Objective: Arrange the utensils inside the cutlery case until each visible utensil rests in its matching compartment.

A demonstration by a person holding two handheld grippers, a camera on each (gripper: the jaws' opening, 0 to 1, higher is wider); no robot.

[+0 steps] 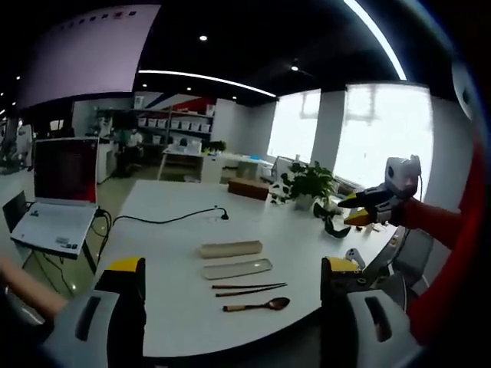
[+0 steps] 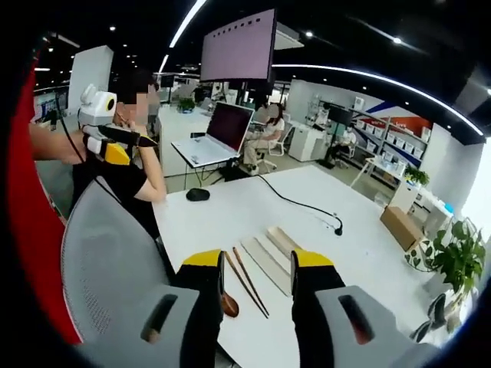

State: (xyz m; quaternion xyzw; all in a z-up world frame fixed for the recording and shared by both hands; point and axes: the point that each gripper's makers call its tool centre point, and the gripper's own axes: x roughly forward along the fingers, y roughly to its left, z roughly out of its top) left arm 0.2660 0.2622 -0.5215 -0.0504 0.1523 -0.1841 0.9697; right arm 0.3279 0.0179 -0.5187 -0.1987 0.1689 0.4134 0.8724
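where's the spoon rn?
In the left gripper view the spoon lies on the white table near its front edge, just in front of the chopsticks, untouched.

The table (image 1: 176,207) is seen in plain white, with a thin black cable (image 1: 165,220) across it. The cutlery case (image 1: 230,248) and its lid (image 1: 237,268) are coloured pale beige. The chopsticks (image 1: 249,289) and spoon (image 1: 257,305) are rendered in dark reddish brown. The left gripper (image 1: 230,287) and right gripper (image 2: 257,276) are finished in grey with black jaws tipped yellow. A silver-white laptop (image 2: 219,134) with a dark maroon screen is shown, beside a black mouse (image 2: 198,195), a grey chair (image 2: 115,261) and a green-leaved plant (image 1: 311,184).
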